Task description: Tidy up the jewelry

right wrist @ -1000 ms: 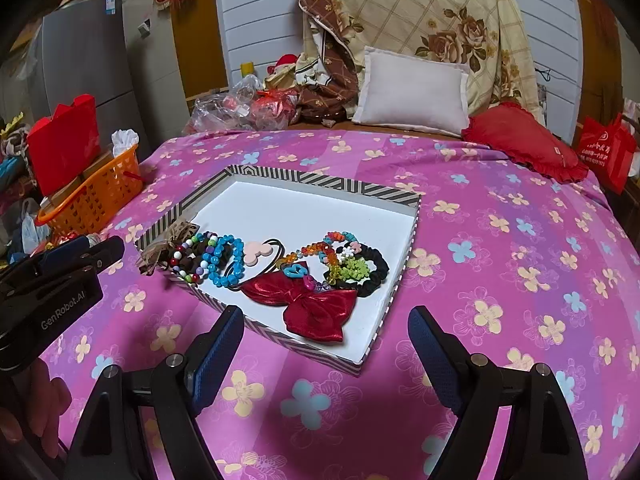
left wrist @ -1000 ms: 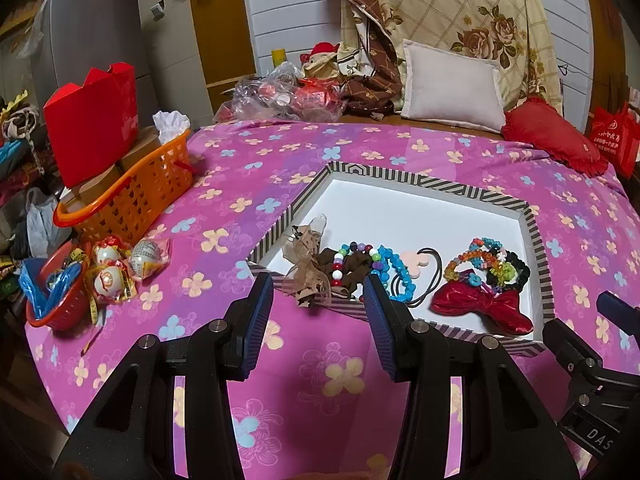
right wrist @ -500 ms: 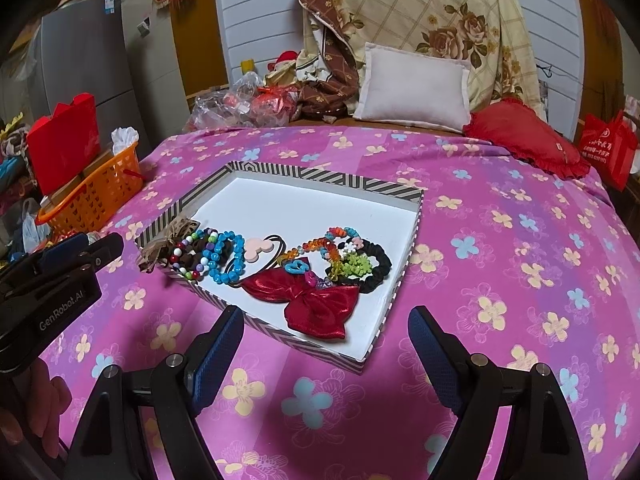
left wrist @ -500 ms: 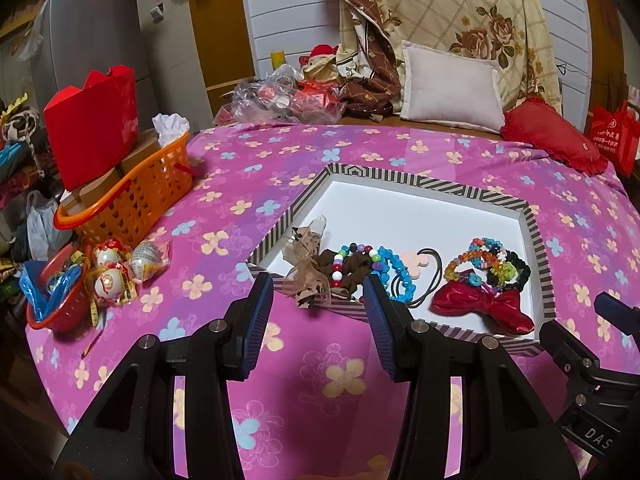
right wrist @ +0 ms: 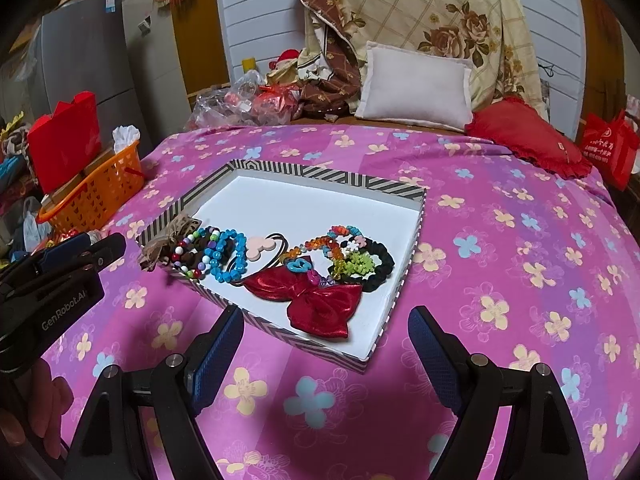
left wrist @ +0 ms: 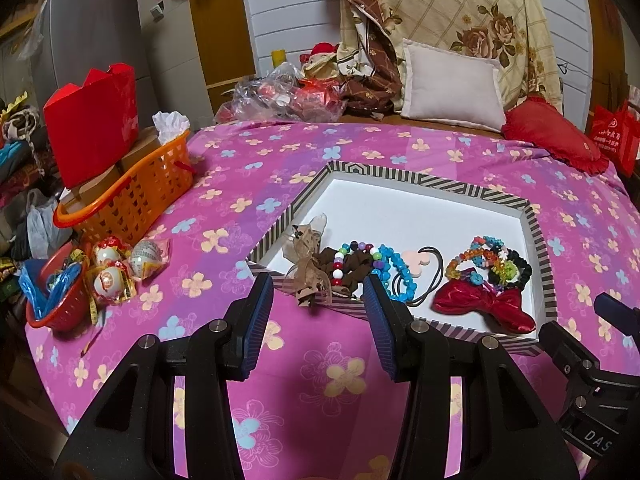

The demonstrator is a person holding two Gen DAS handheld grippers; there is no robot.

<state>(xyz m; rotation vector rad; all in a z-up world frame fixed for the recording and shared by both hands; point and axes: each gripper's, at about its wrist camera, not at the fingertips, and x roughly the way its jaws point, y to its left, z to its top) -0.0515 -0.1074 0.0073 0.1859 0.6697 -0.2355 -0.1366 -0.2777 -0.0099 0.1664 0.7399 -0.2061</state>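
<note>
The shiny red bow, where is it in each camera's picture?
Left wrist view: the red bow lies low on the right, in the near right corner of the striped tray.
Right wrist view: the red bow lies near the middle, at the tray's near edge.
Shared landmark: the orange basket, left of the tray.

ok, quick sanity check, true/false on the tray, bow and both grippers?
1. The red bow lies inside the striped tray. True.
2. The left gripper is shut on a bracelet. False: it is open and holds nothing.
3. The right gripper is open and empty. True.
4. The orange basket sits inside the tray. False: it stands beside it on the bedspread.
5. The blue bracelet lies outside the tray. False: it is inside.
</note>
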